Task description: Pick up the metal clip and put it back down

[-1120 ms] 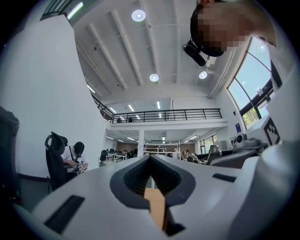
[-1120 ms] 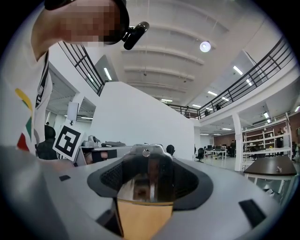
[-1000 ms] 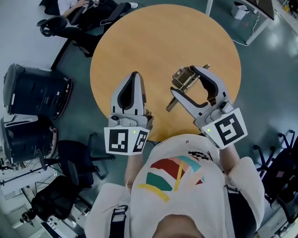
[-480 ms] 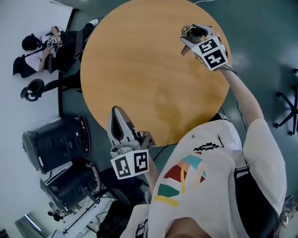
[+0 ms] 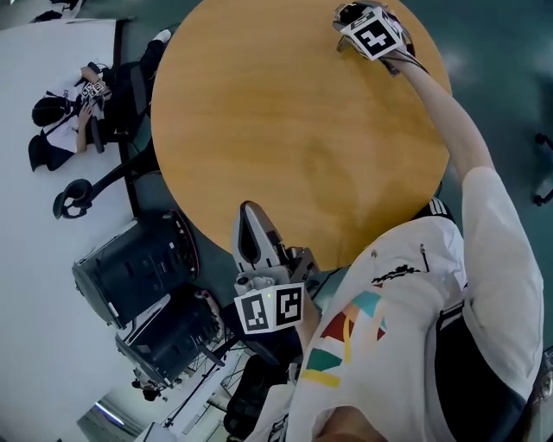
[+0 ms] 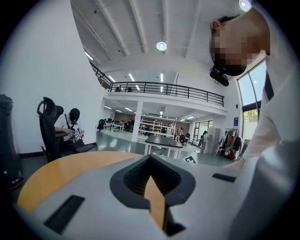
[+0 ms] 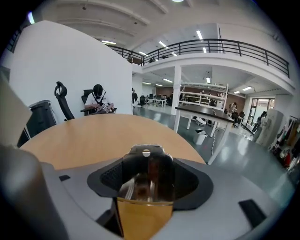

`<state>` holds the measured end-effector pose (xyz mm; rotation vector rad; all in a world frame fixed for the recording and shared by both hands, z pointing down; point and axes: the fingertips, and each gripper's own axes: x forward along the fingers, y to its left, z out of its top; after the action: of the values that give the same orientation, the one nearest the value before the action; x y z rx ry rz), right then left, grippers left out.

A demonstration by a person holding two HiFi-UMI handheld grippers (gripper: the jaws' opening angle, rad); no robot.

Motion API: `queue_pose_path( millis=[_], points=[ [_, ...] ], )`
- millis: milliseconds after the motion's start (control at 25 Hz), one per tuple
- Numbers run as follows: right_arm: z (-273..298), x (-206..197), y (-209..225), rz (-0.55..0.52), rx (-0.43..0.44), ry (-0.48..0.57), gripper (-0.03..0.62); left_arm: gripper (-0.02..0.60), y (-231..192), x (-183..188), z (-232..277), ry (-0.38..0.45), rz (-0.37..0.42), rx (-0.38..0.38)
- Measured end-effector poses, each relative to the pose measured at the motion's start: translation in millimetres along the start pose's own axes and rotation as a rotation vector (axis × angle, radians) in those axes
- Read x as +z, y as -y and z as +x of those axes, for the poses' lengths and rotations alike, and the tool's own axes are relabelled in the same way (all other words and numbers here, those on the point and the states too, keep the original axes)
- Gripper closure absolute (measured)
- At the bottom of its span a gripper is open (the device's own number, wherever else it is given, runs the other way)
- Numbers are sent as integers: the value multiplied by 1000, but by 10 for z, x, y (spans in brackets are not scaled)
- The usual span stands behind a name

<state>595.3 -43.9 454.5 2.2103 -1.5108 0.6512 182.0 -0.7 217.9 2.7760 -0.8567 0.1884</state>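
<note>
The metal clip (image 7: pixel 145 180), shiny with a small hole at its top, is pinched between the jaws of my right gripper (image 7: pixel 146 164). In the head view my right gripper (image 5: pixel 347 17) is stretched out on a long arm over the far right part of the round wooden table (image 5: pixel 285 129); the clip is mostly hidden behind its marker cube there. My left gripper (image 5: pixel 249 212) hangs at the table's near edge, jaws shut and holding nothing. In the left gripper view its jaws (image 6: pixel 151 159) meet with only a sliver of tabletop showing between them.
Black cases (image 5: pixel 130 268) stand on the floor left of my left gripper. A seated person (image 5: pixel 65 112) and office chairs are beyond the table's left side. In the right gripper view a dark table (image 7: pixel 201 112) stands farther off.
My right gripper has carried the clip from the table's near side out to its far right part. The left gripper has drawn back to the near edge, still shut.
</note>
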Motion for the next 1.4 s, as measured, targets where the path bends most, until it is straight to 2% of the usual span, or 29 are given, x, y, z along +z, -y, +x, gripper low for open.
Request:
queue_pose_path(
  millis=[240, 480, 520, 640, 760, 880, 960, 1080, 1200, 1320, 1400],
  points=[
    [482, -279, -9, 98, 80, -67, 292, 538, 6, -292, 262, -67, -11, 21],
    [508, -321, 278, 124, -26, -63, 292, 538, -106, -321, 320, -82, 14, 84],
    [528, -333, 264, 123, -23, -60, 292, 538, -119, -331, 306, -83, 13, 92],
    [539, -433, 51, 176, 58, -74, 292, 538, -116, -375, 237, -88, 8, 103],
    [516, -466, 88, 134, 3, -75, 292, 538, -140, -364, 201, -88, 6, 103],
    [463, -204, 268, 9, -104, -6, 292, 538, -154, -339, 217, -83, 9, 102],
    [433, -56, 270, -8, -112, 33, 292, 538, -196, -332, 224, -75, 9, 102],
    [311, 270, 180, -8, -97, 118, 292, 538, -307, -314, 207, -52, 4, 106],
    [60, 862, 123, -34, -62, 238, 292, 538, -354, -251, 266, -11, -15, 109],
    [-429, 1485, -98, -64, 8, 369, 292, 538, -361, -109, 300, 41, -23, 100],
    [-833, 1797, -383, -73, 67, 448, 292, 538, -366, 26, 285, 79, 4, 82]
  ],
)
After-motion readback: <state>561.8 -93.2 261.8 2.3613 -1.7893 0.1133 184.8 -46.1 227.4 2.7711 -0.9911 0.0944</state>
